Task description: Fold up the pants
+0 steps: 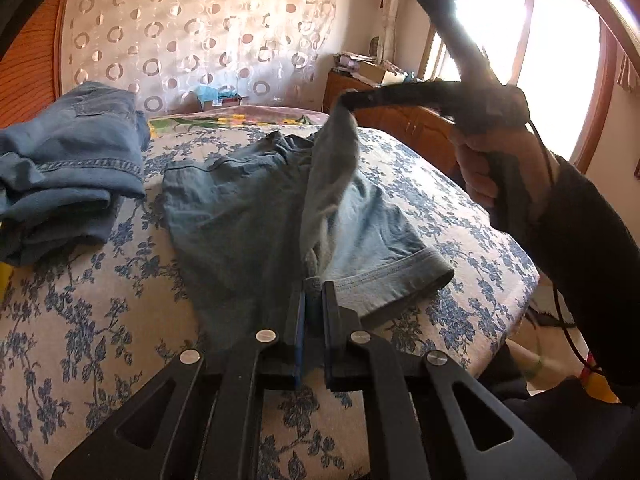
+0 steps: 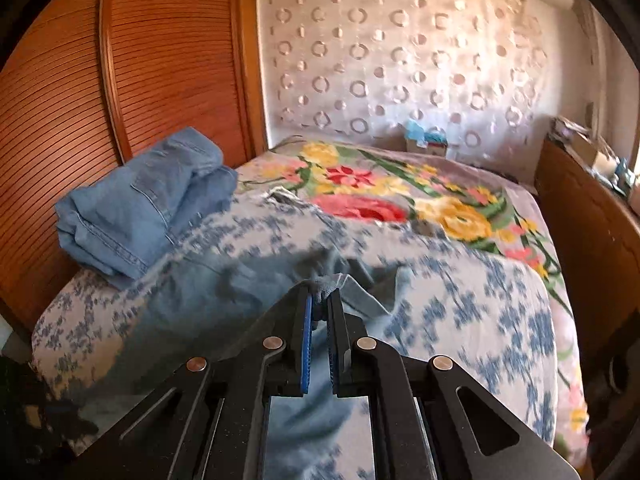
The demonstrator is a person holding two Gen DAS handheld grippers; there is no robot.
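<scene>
Blue denim pants lie partly folded on the flower-print bed. At the bottom of the left wrist view my left gripper is shut on the cloth near a hemmed leg end. My right gripper, held by a hand, is raised above the bed, with a strip of the pants hanging taut from its tips. In the right wrist view that right gripper pinches a bunched edge of denim, and the pants below it are blurred.
A stack of folded jeans rests at the bed's left side, near a wooden slatted wardrobe. A bright floral blanket covers the far end. A cluttered wooden cabinet and a window stand to the right.
</scene>
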